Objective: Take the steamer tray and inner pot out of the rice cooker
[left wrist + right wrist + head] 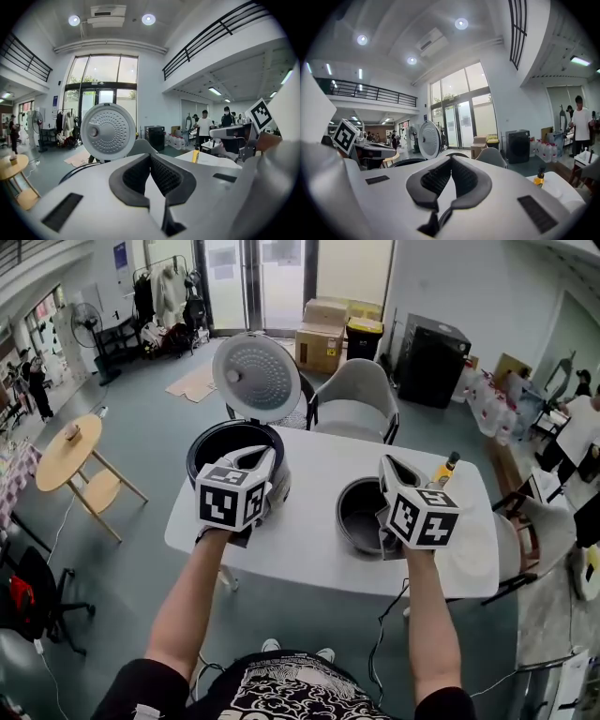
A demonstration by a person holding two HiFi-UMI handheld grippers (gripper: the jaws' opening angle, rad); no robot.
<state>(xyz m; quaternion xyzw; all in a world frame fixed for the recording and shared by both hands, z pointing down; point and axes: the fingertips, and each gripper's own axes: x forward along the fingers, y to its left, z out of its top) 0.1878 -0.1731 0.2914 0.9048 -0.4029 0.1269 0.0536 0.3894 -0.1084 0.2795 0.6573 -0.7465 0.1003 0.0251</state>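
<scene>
The rice cooker (223, 441) stands on the left of the white table (300, 545), its black well empty and its perforated lid (255, 376) raised. The dark inner pot (359, 510) sits on the table to the cooker's right. A pale round piece (472, 554), perhaps the steamer tray, lies at the table's right end. My left gripper (265, 458) hangs above the cooker's front right rim, shut and empty. My right gripper (388, 466) hovers over the pot's right rim, also shut with nothing in it. Each gripper view shows pads pressed together (150, 158) (451, 162) with the lid (108, 132) (428, 139) beyond.
A small yellow bottle (446, 468) stands at the table's far right. A grey chair (356, 399) is pushed in behind the table. A round wooden table (67, 451) and stool sit to the left. People stand in the background at the right (204, 129).
</scene>
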